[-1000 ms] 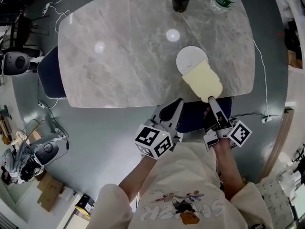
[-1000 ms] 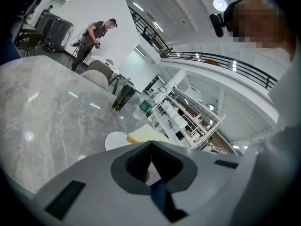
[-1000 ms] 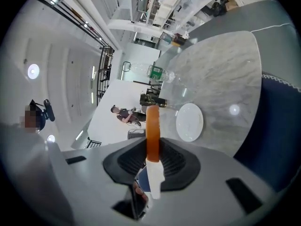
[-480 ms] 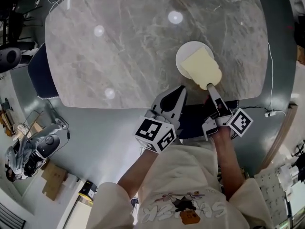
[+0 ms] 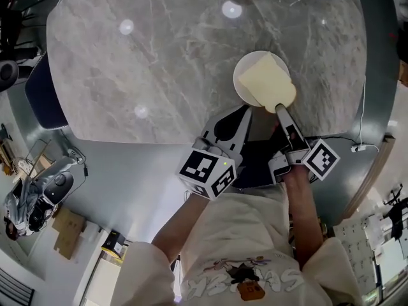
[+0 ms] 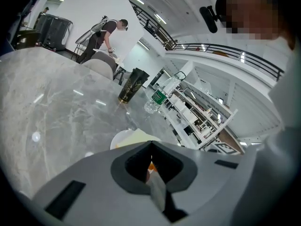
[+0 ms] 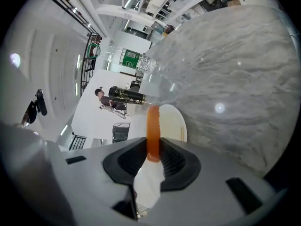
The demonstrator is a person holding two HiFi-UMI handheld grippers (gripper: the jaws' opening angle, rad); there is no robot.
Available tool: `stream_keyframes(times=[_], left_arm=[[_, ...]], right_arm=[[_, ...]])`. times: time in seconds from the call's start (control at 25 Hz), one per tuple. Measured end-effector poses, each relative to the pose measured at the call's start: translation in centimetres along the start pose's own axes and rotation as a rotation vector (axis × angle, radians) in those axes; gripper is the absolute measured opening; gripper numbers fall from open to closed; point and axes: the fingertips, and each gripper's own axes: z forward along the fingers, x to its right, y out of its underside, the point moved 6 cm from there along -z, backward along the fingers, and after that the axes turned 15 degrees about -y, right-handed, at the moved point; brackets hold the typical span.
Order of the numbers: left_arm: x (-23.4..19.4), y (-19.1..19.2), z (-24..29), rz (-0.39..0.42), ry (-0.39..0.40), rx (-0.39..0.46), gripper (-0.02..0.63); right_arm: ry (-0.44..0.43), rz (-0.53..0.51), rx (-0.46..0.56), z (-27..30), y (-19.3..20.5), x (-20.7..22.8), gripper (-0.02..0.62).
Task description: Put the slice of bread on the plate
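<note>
The right claw [image 7: 151,155] is clenched on the slice of bread [image 7: 153,126], pinching it right at the edge, so from here it shows edge-on as a thin orange crust standing up between the jaws. From above, the slice is pale cream and squarish with one rounded end, and it sits over the white plate [image 5: 240,81], covering most of it, with the rounded end poking past the rim towards the claw. Whether it touches the plate, I can't tell. The left claw [image 5: 245,111] is closed and empty, just beside the plate, over the near edge of the grey marble table [image 5: 159,62].
</note>
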Motion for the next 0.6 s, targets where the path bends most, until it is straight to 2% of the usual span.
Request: stream_keyframes(times=[0.2, 0.4, 0.52, 0.6], left_arm=[[-0.3, 0.5, 0.3, 0.012, 0.007, -0.016, -0.003], [-0.3, 0.2, 1.0, 0.032, 0.017, -0.027, -0.003], [0.0, -0.2, 1.4, 0.042, 0.029, -0.027, -0.003], [0.2, -0.3, 1.6, 0.052, 0.034, -0.031, -0.003]], right_arm=[[0.009, -0.066, -0.05, 0.3, -0.4, -0.3, 0.086], [0.057, -0.143, -0.09, 1.1, -1.1, -0.7, 0.086], [0.108, -0.189, -0.099, 1.3, -1.3, -0.5, 0.086], [0.169, -0.264, -0.116, 1.1, -1.5, -0.4, 0.087]])
